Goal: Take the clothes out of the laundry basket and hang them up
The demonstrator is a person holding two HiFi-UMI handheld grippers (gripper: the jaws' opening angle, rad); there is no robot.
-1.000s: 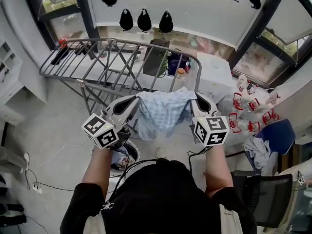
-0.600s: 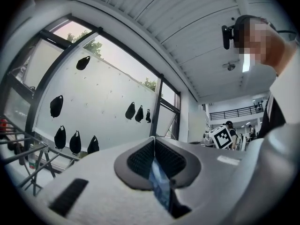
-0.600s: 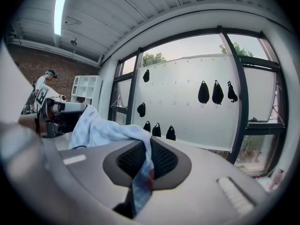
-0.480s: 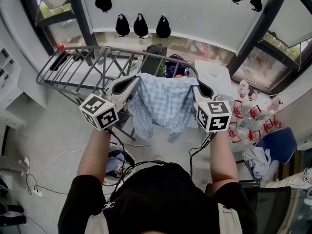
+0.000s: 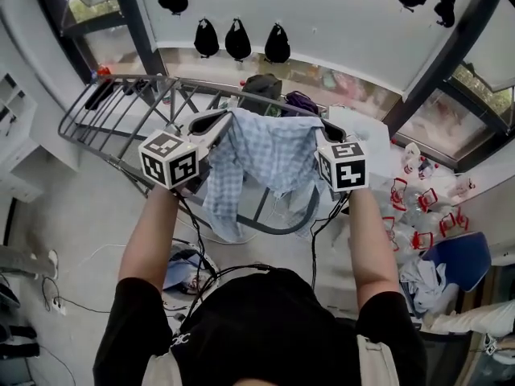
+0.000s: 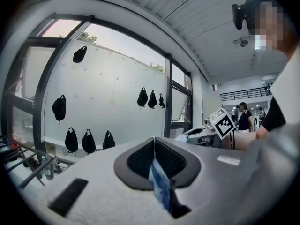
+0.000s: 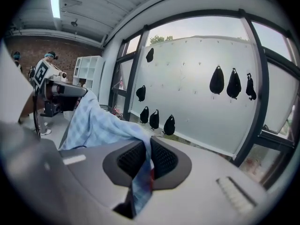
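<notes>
- left gripper [image 5: 219, 121] clamped narrow on one top edge of the light blue checked cotton garment [image 5: 269, 155]; right gripper [image 5: 325, 129] clamped the same way on the opposite edge; only a thin fold of cloth between each pair of pads
- garment spread out between the two, in the air over the right end of the grey metal-tube drying rack [image 5: 121, 107]; can't tell whether the hanging part touches a rail
- round laundry basket [image 5: 191, 250] on the floor below the left arm; more cloth in it
- risk: thin pinch; if the hem drags on a rail, that tug could pull a corner out and the garment drops to the floor
- risk: left side hangs lower than the right; laid down like that it's off-balance and may slide off the rail
- risk: black cables [image 5: 193, 223] dangle under the grippers, close to the rack's end bar; could snag on the way down
</notes>
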